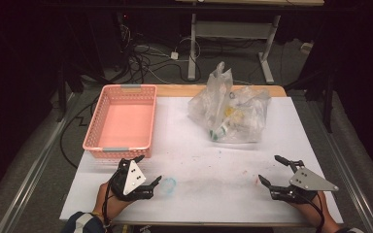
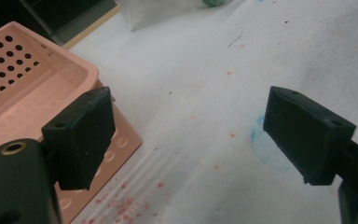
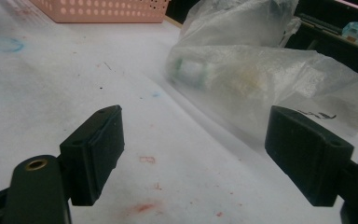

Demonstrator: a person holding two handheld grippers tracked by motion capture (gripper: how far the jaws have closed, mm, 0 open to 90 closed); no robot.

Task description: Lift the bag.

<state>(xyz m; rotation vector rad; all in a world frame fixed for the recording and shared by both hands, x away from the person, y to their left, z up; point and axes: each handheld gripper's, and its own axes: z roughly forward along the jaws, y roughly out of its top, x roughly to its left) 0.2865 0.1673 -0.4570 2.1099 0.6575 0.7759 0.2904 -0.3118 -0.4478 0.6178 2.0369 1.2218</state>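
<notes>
A clear plastic bag (image 1: 230,110) holding several small items lies at the back right of the white table top (image 1: 204,160); it also appears in the right gripper view (image 3: 261,74). A pink perforated basket (image 1: 122,120) stands empty at the back left, and its near corner (image 2: 32,88) sits just beyond the left jaw in the left gripper view. My left gripper (image 1: 147,170) rests open near the front left, close to the basket's front edge. My right gripper (image 1: 274,170) is open at the front right, with nothing between its jaws (image 3: 193,154).
A faint blue ring stain (image 1: 169,184) marks the table beside the left gripper, and red specks are scattered over the surface. Beyond the table, cables (image 1: 141,60) lie on the floor and a desk frame (image 1: 233,34) stands at the back.
</notes>
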